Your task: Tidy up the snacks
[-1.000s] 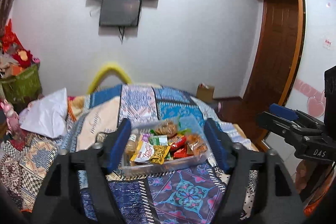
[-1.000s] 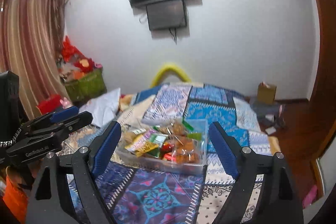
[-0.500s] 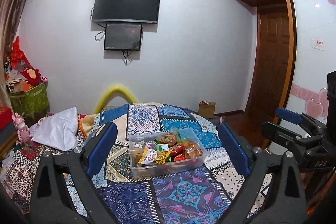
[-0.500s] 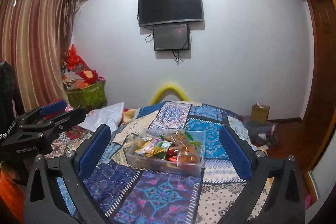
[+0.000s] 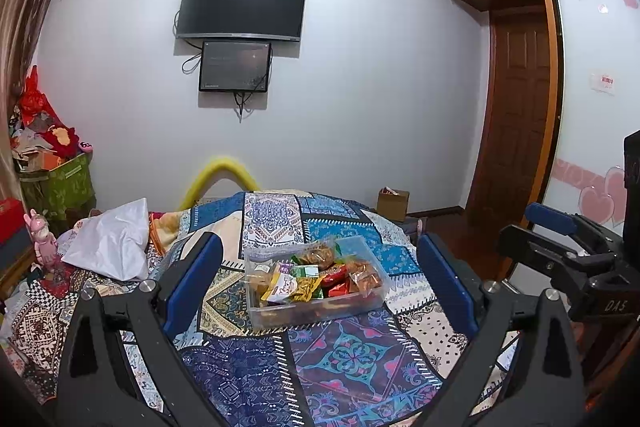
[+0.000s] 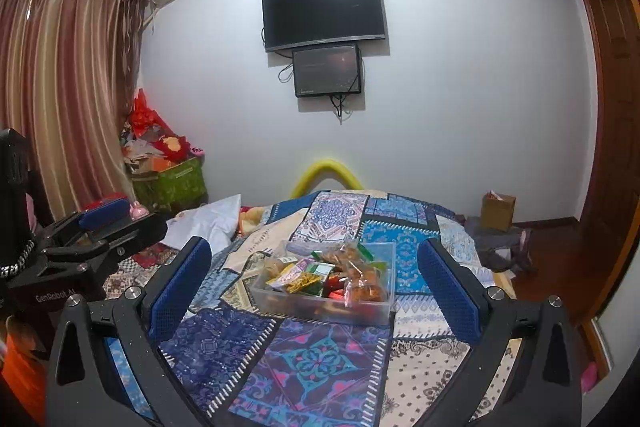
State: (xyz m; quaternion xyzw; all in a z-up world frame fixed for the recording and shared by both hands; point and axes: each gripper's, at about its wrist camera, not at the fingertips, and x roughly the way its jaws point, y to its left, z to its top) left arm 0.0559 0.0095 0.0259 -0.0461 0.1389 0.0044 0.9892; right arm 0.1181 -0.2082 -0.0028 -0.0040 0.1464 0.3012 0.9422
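A clear plastic box (image 5: 320, 313) (image 6: 372, 309) stands on the patchwork bedspread (image 5: 344, 355) (image 6: 304, 359), filled with several wrapped snacks (image 5: 298, 285) (image 6: 300, 277) in yellow, green, red and orange. My left gripper (image 5: 318, 245) is held back from the box, its blue pads wide open and nothing between them. My right gripper (image 6: 313, 247) stands the same way, open and empty, a little short of the box. Each gripper also shows from the side in the other's view: the right gripper (image 5: 560, 239) and the left gripper (image 6: 100, 223).
A white pillow (image 5: 112, 243) (image 6: 208, 223) lies on the bed's left side. A yellow foam arch (image 5: 220, 175) rises behind the bed. A green bin (image 6: 172, 183) full of things stands by the curtain, a cardboard box (image 6: 498, 211) and clothes lie on the floor right.
Both grippers have drawn back from the snack box and their jaws have spread wider. The box now looks smaller and sits clear of the pads.
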